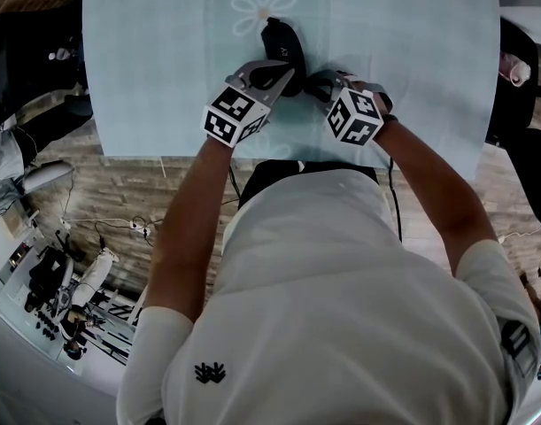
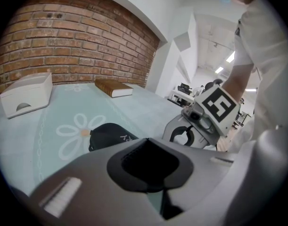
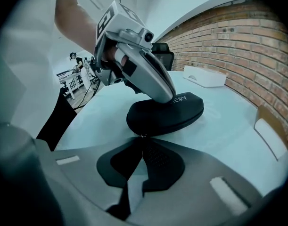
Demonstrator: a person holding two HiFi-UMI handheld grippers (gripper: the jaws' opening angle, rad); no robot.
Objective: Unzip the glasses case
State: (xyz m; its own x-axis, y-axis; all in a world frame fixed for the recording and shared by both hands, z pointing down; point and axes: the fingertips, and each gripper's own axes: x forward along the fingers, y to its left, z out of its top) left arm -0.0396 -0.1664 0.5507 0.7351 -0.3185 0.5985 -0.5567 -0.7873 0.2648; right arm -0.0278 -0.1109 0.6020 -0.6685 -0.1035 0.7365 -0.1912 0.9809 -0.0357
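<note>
**Right claw pinches the zip pull at the case's end, left claw shut on the lid**

A black oval zipped glasses case [image 3: 168,113] lies flat on the table [image 1: 412,42], which is covered with a pale blue-green cloth. It is near the table's front edge, just beside a white daisy print [image 1: 261,11].

The right claw [image 3: 141,140] meets the case's near end. Its black pads are closed together at the tips around a small metal zip pull [image 3: 140,136], which pokes out from the seam of the case. Below the tips a narrow gap shows between the pads.

The left claw [image 2: 147,147] is shut, pads pressed together with nothing between them. In the right gripper view it slants down from above, and its grey fingertips rest on the top of the case beside the pale lettering printed there.

In the head view the two claws come at the case from either side, each marker cube held close to the table's front edge.

A white box with a curved cut-out [image 2: 26,93] and a closed brown book [image 2: 113,87] sit farther back on the cloth, well apart from the case. A red brick wall [image 2: 63,41] rises behind them.
</note>
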